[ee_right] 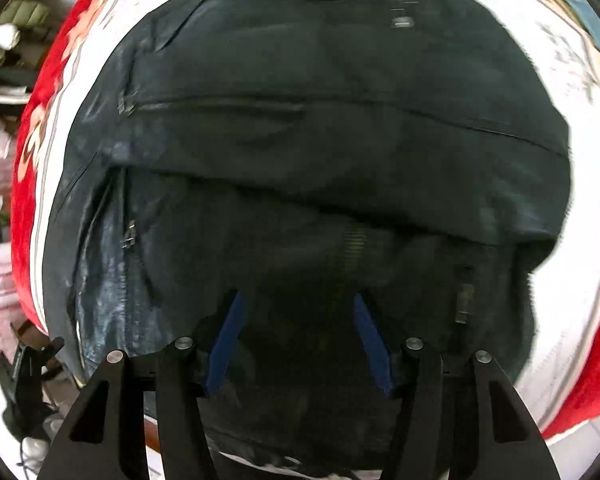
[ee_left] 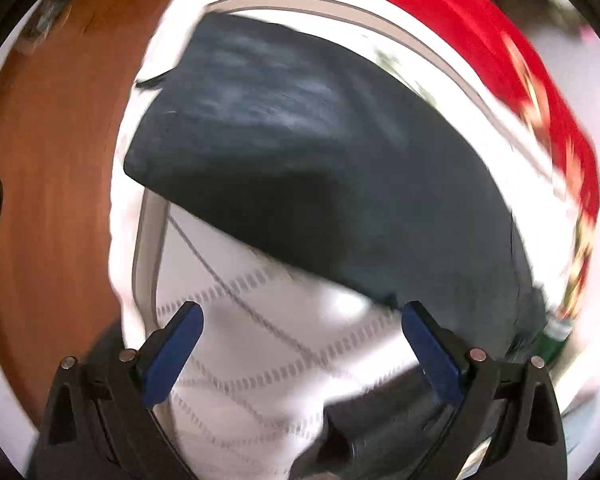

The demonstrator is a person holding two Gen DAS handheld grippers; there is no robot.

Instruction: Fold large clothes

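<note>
Dark jacket (ee_right: 320, 140) — folded, zippered.

Ahead of the left tongs (ee_left: 302, 312) lies bare white bedding (ee_left: 260, 340) — open room between the spread tips, nothing between them. Beyond it the dark jacket (ee_left: 300, 152) bars the way, its edge close to the right-hand tip. Off to the left, past the bed edge, the wooden floor (ee_left: 60, 140) is open. Under the right tongs (ee_right: 298, 300) the jacket fills nearly everything — the red blanket (ee_right: 32, 168) rims it on both sides.
</note>
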